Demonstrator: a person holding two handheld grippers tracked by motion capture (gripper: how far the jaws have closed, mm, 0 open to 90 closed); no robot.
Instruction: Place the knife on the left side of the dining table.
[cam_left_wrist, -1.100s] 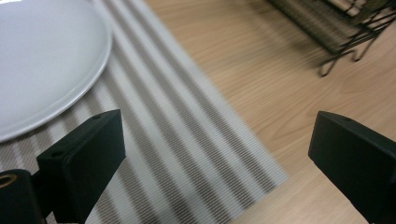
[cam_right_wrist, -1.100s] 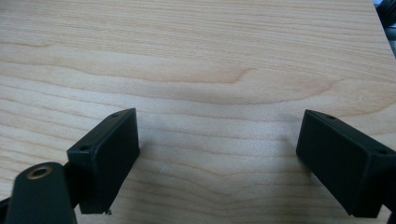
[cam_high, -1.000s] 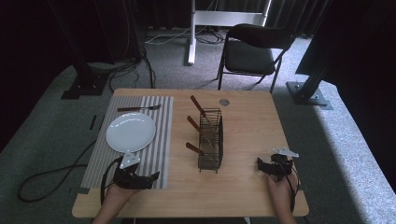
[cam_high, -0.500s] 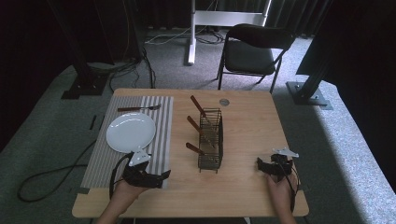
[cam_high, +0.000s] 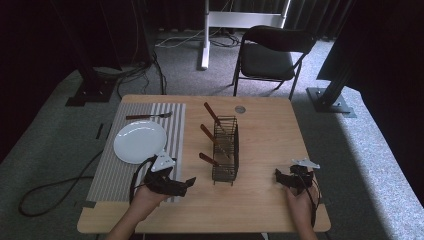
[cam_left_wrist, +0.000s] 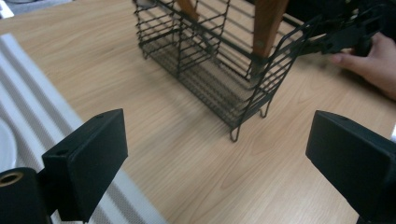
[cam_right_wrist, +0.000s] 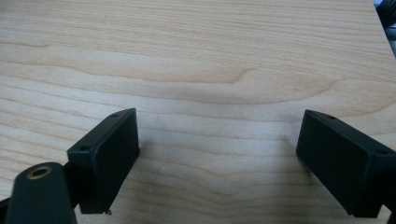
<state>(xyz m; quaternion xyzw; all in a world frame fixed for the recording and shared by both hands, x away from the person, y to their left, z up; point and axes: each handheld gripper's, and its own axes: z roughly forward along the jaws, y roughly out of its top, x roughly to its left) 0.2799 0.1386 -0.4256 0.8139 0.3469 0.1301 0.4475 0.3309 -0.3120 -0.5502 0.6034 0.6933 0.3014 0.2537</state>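
A black wire caddy (cam_high: 226, 150) stands at the table's middle with three wooden-handled utensils (cam_high: 214, 116) leaning out of it. My left gripper (cam_high: 189, 184) is open at the right edge of the striped placemat (cam_high: 112, 175), pointing at the caddy's near end. The left gripper view has the caddy (cam_left_wrist: 219, 70) and a wooden handle (cam_left_wrist: 268, 23) just beyond my empty left gripper (cam_left_wrist: 219, 158). My right gripper (cam_high: 278, 177) rests open near the front right. Between the jaws of my right gripper (cam_right_wrist: 219, 158) there is bare wood.
A white plate (cam_high: 140, 142) and a fork (cam_high: 148, 116) lie on the placemat. A round grommet (cam_high: 240, 109) sits near the table's (cam_high: 270, 130) far edge. A black chair (cam_high: 270, 55) stands behind the table. The other hand (cam_left_wrist: 373, 60) appears past the caddy.
My left gripper has moved right, off the placemat's near part toward the caddy's near end. The right gripper has stayed put.
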